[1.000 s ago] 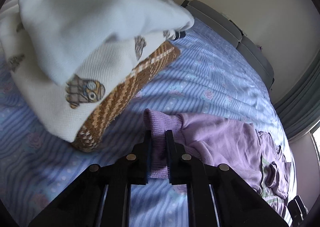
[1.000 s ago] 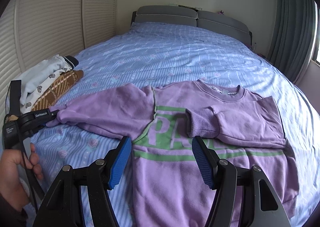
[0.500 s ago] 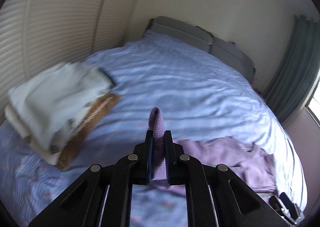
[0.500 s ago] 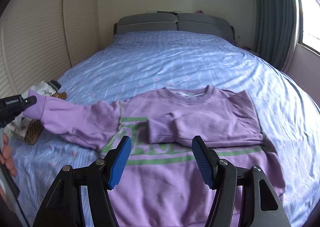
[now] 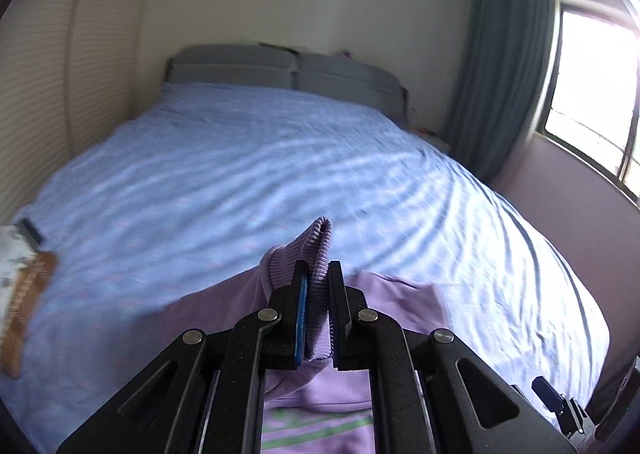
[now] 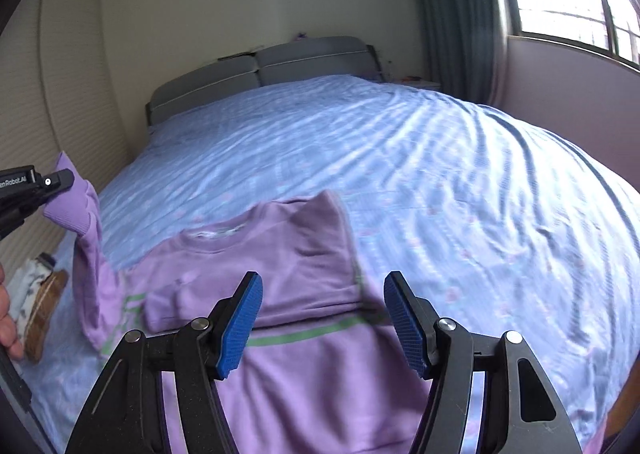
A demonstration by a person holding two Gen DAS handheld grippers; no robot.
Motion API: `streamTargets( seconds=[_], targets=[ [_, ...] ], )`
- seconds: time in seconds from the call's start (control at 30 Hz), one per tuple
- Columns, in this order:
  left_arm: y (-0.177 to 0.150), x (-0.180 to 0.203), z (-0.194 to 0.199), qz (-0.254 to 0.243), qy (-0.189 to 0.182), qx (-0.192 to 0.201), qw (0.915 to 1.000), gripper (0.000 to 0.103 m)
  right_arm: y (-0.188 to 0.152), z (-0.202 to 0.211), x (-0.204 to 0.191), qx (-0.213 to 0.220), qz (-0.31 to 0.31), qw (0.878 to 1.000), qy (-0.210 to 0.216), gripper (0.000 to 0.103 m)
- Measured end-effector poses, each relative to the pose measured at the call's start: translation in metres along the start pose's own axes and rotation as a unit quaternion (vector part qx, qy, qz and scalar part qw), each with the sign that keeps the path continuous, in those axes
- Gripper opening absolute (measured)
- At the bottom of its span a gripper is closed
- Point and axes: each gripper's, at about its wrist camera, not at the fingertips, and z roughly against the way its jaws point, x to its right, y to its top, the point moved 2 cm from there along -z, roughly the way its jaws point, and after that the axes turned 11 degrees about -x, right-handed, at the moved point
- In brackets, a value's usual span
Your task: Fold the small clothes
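My right gripper [image 6: 322, 318] hangs open over the purple sweatshirt [image 6: 304, 254] on the blue bed [image 6: 440, 174], nothing between its jaws. At far left my left gripper [image 6: 60, 178] pinches the cuff [image 6: 70, 210], sleeve lifted off the bed. Folded clothes [image 6: 40, 294] lie bottom left.

Sleeve cuff [image 5: 318, 254] now lifted off bed [image 5: 240, 174]

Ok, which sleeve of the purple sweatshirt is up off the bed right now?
The sleeve on the image-left side, its ribbed cuff clamped in the left claw and lifted. The other sleeve lies folded flat across the chest, below the open right claw.
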Motion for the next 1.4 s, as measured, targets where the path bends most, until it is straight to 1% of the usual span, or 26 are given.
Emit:
streamTargets(
  seconds=[0.13, 0.23, 0.33, 0.47, 0.5, 0.53, 0.57, 0.63, 0.7, 0.83, 0.97, 1.0, 1.07, 1.13, 1.2, 1.27, 1.3, 1.33, 1.4],
  targets=[
    [-0.006, 0.044, -0.042, -0.020, -0.015, -0.034, 0.9991, 0.011, 0.003, -0.009, 0.048, -0.011, -0.039, 0.999, -0.011, 0.063],
    [-0.017, 0.077, -0.075, -0.046, -0.014, -0.062, 0.9969, 0.011, 0.000, -0.018, 0.073, -0.019, -0.059, 0.998, -0.015, 0.063],
    [-0.027, 0.091, -0.105, -0.061, -0.005, -0.089, 0.9941, 0.011, -0.003, -0.026, 0.088, -0.028, -0.071, 0.997, -0.017, 0.063],
    [-0.041, 0.095, -0.129, -0.069, 0.004, -0.119, 0.9904, 0.011, -0.011, -0.037, 0.102, -0.041, -0.084, 0.996, -0.014, 0.063],
    [-0.045, 0.098, -0.129, -0.073, 0.004, -0.119, 0.9903, 0.014, -0.012, -0.041, 0.103, -0.045, -0.086, 0.995, -0.011, 0.063],
    [-0.048, 0.098, -0.128, -0.076, 0.005, -0.118, 0.9901, 0.021, -0.013, -0.043, 0.104, -0.048, -0.087, 0.995, -0.008, 0.063],
    [-0.050, 0.100, -0.127, -0.082, 0.005, -0.116, 0.9899, 0.027, -0.014, -0.046, 0.103, -0.050, -0.086, 0.995, -0.008, 0.063],
    [-0.053, 0.100, -0.118, -0.090, 0.009, -0.107, 0.9901, 0.046, -0.016, -0.052, 0.102, -0.057, -0.082, 0.995, -0.005, 0.063],
    [-0.054, 0.093, -0.105, -0.093, 0.021, -0.099, 0.9905, 0.051, -0.017, -0.057, 0.102, -0.064, -0.082, 0.995, -0.002, 0.063],
    [-0.060, 0.059, -0.088, -0.066, 0.035, -0.104, 0.9918, 0.054, -0.016, -0.057, 0.099, -0.065, -0.078, 0.995, 0.000, 0.063],
    [-0.071, 0.006, -0.076, -0.026, 0.060, -0.112, 0.9916, 0.055, -0.008, -0.054, 0.082, -0.058, -0.054, 0.997, 0.004, 0.063],
    [-0.072, -0.001, -0.076, -0.019, 0.064, -0.114, 0.9913, 0.055, -0.005, -0.053, 0.077, -0.054, -0.048, 0.997, 0.005, 0.063],
    [-0.079, -0.027, -0.075, 0.000, 0.078, -0.120, 0.9897, 0.055, 0.005, -0.052, 0.066, -0.049, -0.040, 0.998, 0.017, 0.063],
    [-0.086, -0.051, -0.077, 0.023, 0.086, -0.127, 0.9878, 0.055, 0.014, -0.056, 0.052, -0.051, -0.032, 0.997, 0.040, 0.063],
    [-0.093, -0.067, -0.079, 0.040, 0.091, -0.135, 0.9858, 0.055, 0.022, -0.062, 0.036, -0.052, -0.014, 0.997, 0.053, 0.063],
    [-0.102, -0.079, -0.082, 0.051, 0.090, -0.141, 0.9847, 0.055, 0.030, -0.068, 0.017, -0.050, 0.016, 0.996, 0.070, 0.061],
    [-0.105, -0.081, -0.082, 0.052, 0.088, -0.141, 0.9846, 0.055, 0.033, -0.070, 0.008, -0.050, 0.031, 0.995, 0.076, 0.054],
    [-0.108, -0.082, -0.081, 0.051, 0.088, -0.141, 0.9847, 0.055, 0.037, -0.074, -0.002, -0.053, 0.048, 0.994, 0.083, 0.049],
    [-0.110, -0.083, -0.081, 0.049, 0.087, -0.137, 0.9855, 0.055, 0.042, -0.084, -0.018, -0.063, 0.071, 0.990, 0.100, 0.045]
  ],
)
